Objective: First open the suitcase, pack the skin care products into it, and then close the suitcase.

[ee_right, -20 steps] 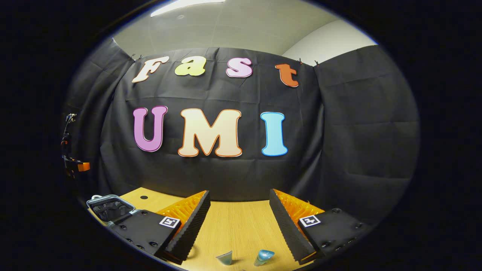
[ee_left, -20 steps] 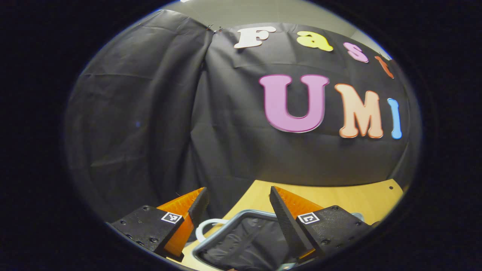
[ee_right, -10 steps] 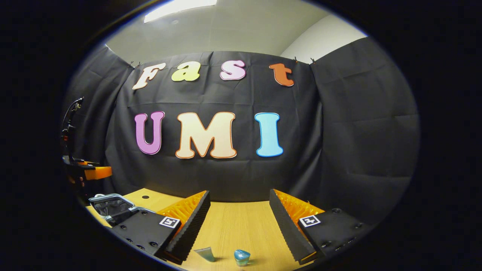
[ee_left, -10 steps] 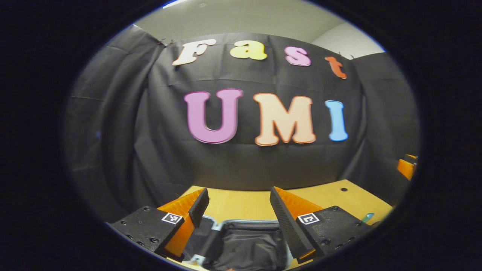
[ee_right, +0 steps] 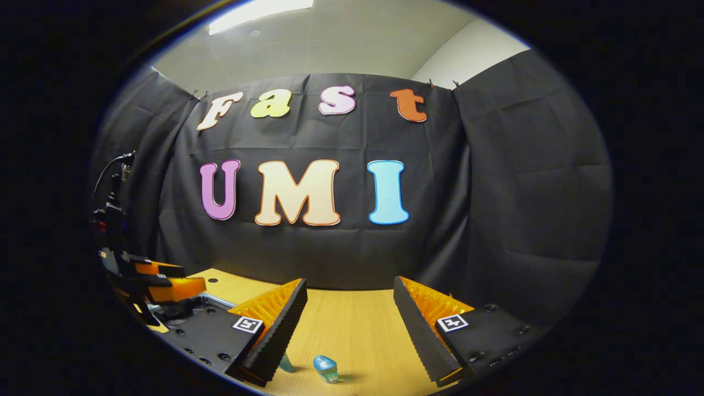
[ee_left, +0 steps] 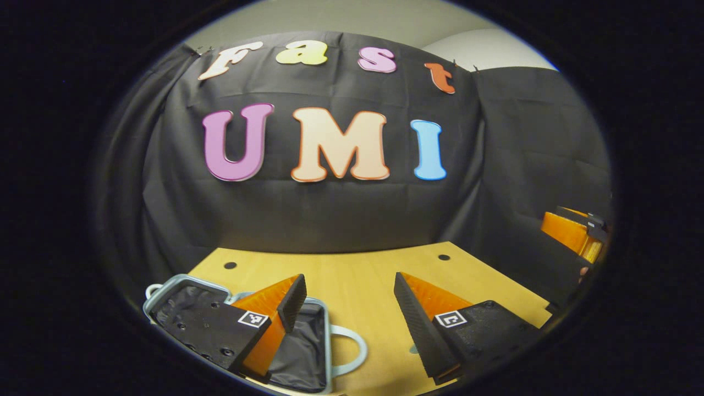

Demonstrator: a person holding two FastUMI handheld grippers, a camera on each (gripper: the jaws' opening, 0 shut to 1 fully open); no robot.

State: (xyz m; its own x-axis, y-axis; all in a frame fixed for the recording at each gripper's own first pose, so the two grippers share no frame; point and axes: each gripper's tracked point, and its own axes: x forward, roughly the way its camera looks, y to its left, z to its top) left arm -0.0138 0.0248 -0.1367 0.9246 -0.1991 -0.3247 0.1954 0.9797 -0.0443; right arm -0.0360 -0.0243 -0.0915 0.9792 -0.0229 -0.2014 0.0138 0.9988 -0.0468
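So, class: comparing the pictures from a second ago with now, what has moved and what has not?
The left hand-held gripper swung rightward, so the open suitcase slid left in its view. Both hand-held grippers stayed open and empty, the right one above the blue skin care products on the table.

In the left gripper view, the left gripper (ee_left: 347, 289) occupied the bottom centre of the frame, its two fingers spread wide apart with nothing held between them. The right gripper (ee_left: 572, 234) appeared at the right edge of that frame. In the right gripper view, the right gripper (ee_right: 350, 291) likewise sat at bottom centre, fingers parted and gripping nothing. The left gripper (ee_right: 165, 283) showed at lower left, raised.
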